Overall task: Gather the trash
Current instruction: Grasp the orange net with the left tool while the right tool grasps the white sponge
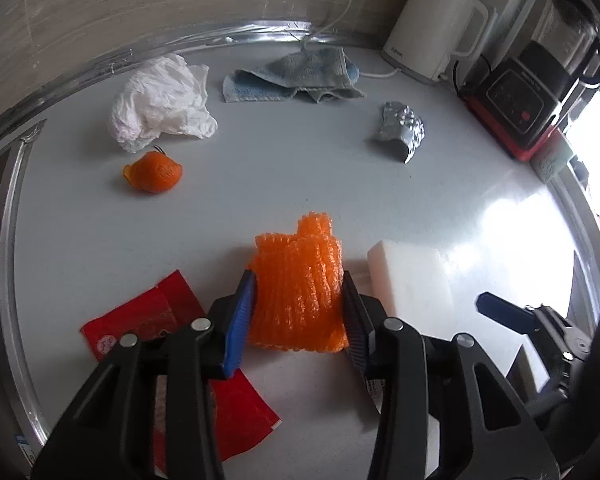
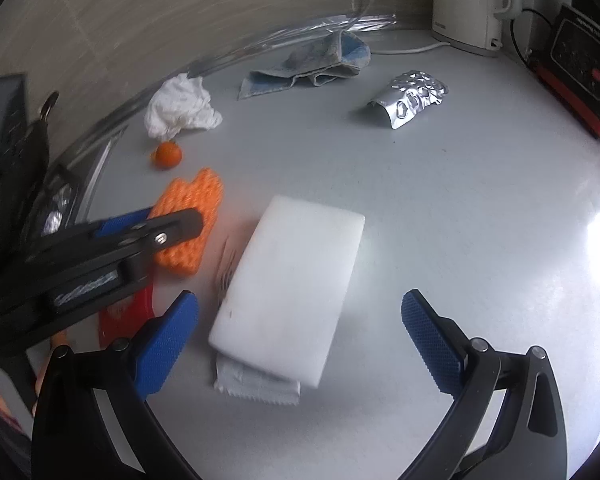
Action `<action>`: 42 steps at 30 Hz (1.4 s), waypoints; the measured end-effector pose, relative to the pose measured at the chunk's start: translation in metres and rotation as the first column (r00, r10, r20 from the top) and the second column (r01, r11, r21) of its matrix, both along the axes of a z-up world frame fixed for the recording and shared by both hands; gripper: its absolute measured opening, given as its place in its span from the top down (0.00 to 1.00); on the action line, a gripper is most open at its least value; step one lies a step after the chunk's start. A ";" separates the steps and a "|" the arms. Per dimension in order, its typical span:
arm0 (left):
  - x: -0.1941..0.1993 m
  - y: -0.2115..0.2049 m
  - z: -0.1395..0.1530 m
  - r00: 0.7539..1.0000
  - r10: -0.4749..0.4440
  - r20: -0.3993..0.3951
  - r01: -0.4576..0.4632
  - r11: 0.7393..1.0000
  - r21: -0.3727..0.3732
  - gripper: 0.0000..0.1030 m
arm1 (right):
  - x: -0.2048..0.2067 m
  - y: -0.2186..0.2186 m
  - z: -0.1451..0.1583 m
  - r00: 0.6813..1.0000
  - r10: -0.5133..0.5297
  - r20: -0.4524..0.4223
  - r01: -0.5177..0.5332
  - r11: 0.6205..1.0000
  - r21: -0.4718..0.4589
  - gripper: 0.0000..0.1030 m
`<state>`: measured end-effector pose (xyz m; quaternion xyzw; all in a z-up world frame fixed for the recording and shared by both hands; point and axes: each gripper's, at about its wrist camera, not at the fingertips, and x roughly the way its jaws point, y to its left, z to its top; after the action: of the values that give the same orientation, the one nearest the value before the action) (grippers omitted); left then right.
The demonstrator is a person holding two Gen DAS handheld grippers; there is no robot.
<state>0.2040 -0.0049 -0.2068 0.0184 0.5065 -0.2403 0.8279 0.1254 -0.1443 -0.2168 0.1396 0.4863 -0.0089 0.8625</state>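
Note:
My left gripper (image 1: 298,288) is shut on an orange foam net (image 1: 298,292), its blue pads pressing both sides; the net rests on the grey counter (image 1: 260,184). It also shows in the right wrist view (image 2: 192,220). My right gripper (image 2: 300,320) is open and empty, its fingers either side of a white foam block (image 2: 292,284). Other trash lies around: a red wrapper (image 1: 148,320), an orange peel (image 1: 154,172), a crumpled white tissue (image 1: 160,100), a foil blister pack (image 1: 402,128).
A blue-grey cloth (image 1: 296,76), a white kettle (image 1: 432,24) and a red-and-black blender (image 1: 540,80) stand along the back wall. A torn white packet (image 2: 256,386) lies under the block's near end. A metal sink rim (image 1: 4,216) runs at the left.

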 end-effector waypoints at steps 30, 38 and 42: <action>-0.070 0.015 0.078 0.990 0.025 0.140 -0.020 0.999 -0.039 0.61 | -0.034 -0.019 0.059 0.996 -0.031 0.083 0.033 0.999 -0.019 0.37; -0.147 -0.002 0.092 0.990 -0.013 0.138 0.019 0.999 -0.040 0.61 | -0.115 -0.032 0.084 0.995 -0.003 0.105 0.009 0.998 -0.063 0.37; -0.188 -0.009 0.095 0.991 -0.024 0.133 0.030 0.999 -0.044 0.61 | -0.156 -0.041 0.084 0.995 -0.001 0.100 0.008 0.998 -0.069 0.37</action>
<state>0.0161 -0.0134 -0.1113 0.0219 0.4445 -0.2613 0.8565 -0.0309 -0.1851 -0.1326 0.1109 0.4418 -0.0207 0.8900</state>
